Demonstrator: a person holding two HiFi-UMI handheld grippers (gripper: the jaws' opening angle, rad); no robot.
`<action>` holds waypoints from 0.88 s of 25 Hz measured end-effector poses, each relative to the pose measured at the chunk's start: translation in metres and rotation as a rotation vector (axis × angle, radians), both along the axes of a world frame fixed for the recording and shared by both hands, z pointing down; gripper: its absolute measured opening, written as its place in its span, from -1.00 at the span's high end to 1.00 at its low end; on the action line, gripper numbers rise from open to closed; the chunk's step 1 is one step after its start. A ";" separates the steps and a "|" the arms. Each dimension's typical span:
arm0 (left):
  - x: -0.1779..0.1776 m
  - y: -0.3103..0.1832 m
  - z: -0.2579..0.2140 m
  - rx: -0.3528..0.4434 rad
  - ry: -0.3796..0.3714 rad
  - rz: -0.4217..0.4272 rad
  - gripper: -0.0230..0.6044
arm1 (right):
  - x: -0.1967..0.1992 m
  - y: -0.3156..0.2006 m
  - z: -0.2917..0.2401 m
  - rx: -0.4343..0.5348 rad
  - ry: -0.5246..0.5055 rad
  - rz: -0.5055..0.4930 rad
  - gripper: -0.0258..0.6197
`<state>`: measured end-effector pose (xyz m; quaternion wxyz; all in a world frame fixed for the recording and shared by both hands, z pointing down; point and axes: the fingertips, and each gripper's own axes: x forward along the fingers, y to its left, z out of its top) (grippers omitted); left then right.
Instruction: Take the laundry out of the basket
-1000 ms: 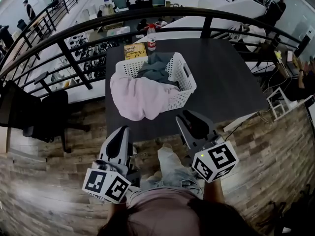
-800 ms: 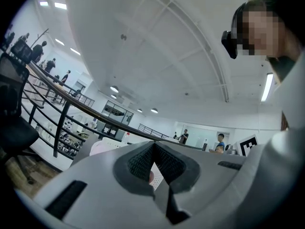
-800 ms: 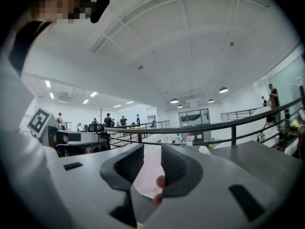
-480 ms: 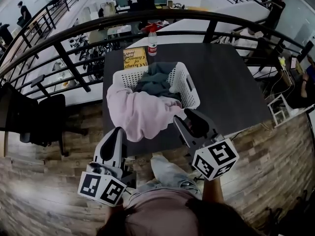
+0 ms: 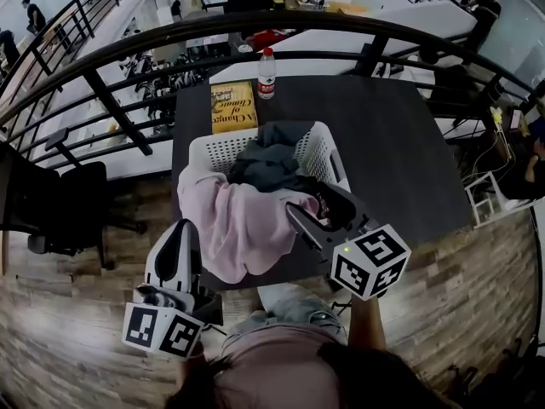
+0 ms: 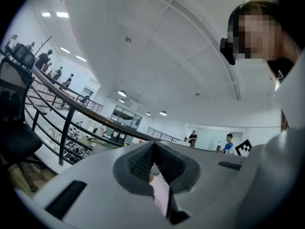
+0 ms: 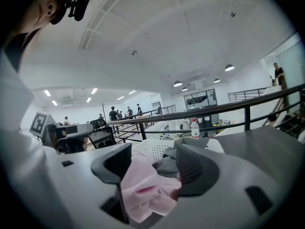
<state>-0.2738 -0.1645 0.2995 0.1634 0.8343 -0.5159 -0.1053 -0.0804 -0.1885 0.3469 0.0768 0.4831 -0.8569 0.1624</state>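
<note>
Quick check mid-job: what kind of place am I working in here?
Probably an upper gallery of an open-plan office or lab: a black railing edges the dark table, with desks beyond it and people about.

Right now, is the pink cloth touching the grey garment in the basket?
Touching. In the head view the pink cloth lies against the grey garment inside the white basket, with no gap.

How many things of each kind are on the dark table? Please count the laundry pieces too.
Basket: 1
Laundry pieces in view: 2 (pink cloth, grey cloth)
Bottle: 1
Book: 1
Total: 5
</note>
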 end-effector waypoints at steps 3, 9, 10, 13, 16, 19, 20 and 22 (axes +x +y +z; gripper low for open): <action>-0.007 -0.019 -0.003 -0.015 0.000 -0.040 0.93 | 0.000 -0.026 0.006 -0.062 0.018 -0.020 -0.04; -0.019 -0.043 0.003 -0.048 0.005 -0.105 0.93 | -0.002 -0.068 0.031 -0.161 0.046 -0.038 -0.15; -0.020 -0.048 0.005 -0.055 0.006 -0.114 0.93 | -0.003 -0.076 0.035 -0.177 0.050 -0.039 -0.17; -0.021 -0.064 0.009 -0.079 -0.001 -0.136 0.93 | -0.005 -0.098 0.049 -0.226 0.075 -0.055 -0.22; -0.024 -0.075 0.018 -0.101 -0.008 -0.150 0.93 | -0.008 -0.112 0.065 -0.268 0.103 -0.074 -0.24; -0.027 -0.082 0.027 -0.122 -0.016 -0.163 0.93 | -0.010 -0.122 0.080 -0.307 0.123 -0.082 -0.26; -0.028 -0.084 0.030 -0.129 -0.018 -0.166 0.93 | -0.010 -0.125 0.085 -0.320 0.129 -0.085 -0.27; -0.029 -0.088 0.034 -0.139 -0.021 -0.171 0.93 | -0.010 -0.131 0.095 -0.347 0.140 -0.088 -0.29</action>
